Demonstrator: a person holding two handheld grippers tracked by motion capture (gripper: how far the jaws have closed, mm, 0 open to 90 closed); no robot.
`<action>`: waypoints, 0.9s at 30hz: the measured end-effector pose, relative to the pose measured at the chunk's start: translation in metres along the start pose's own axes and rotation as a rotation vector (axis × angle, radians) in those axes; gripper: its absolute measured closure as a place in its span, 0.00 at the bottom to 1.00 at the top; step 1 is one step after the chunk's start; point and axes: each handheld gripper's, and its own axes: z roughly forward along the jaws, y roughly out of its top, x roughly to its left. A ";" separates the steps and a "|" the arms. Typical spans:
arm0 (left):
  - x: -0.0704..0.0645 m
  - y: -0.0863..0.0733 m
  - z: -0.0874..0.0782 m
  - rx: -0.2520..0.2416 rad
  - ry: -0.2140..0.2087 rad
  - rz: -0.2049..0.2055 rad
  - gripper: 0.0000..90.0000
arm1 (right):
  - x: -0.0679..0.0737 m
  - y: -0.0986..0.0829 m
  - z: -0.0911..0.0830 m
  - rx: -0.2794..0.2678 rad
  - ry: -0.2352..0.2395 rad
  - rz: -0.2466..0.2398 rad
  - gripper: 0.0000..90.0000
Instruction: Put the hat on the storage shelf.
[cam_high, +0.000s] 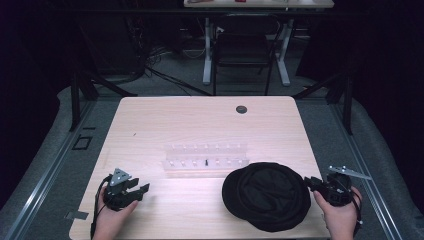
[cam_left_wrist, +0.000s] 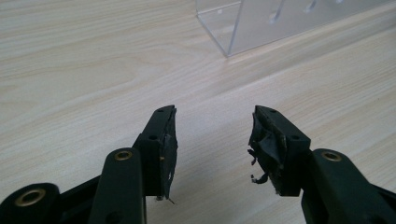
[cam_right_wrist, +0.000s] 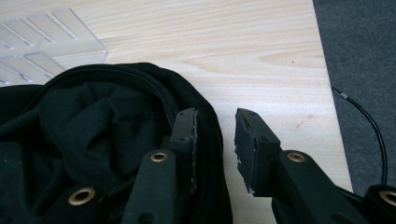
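Note:
A black cloth bag (cam_high: 266, 195) lies crumpled on the front right of the wooden table (cam_high: 200, 120). My right gripper (cam_high: 314, 184) is at the bag's right edge, open, with its jaws astride the bag's rim (cam_right_wrist: 212, 126) and nothing clamped (cam_right_wrist: 215, 122). A clear plastic rack (cam_high: 206, 155) with two rows of holes stands at the table's middle; one small dark item sits in its front row. My left gripper (cam_high: 141, 191) rests open at the front left, its jaws empty above bare wood (cam_left_wrist: 214, 116), the rack's corner (cam_left_wrist: 233, 28) ahead of it.
A round dark grommet (cam_high: 241, 109) sits near the table's far edge. Beyond the table stand a black chair (cam_high: 243, 50) and white table legs. Grey floor and a thin black cable (cam_right_wrist: 369, 121) lie past the table's right edge.

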 end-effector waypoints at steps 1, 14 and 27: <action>0.000 0.000 0.000 0.000 0.000 0.000 0.56 | 0.000 0.000 0.000 0.000 0.000 0.000 0.76; 0.004 0.002 -0.002 -0.026 -0.007 -0.018 0.55 | 0.002 0.011 -0.011 0.136 -0.071 -0.037 0.67; -0.001 0.001 -0.002 -0.020 -0.007 0.003 0.55 | -0.004 0.023 -0.023 0.237 -0.049 -0.045 0.71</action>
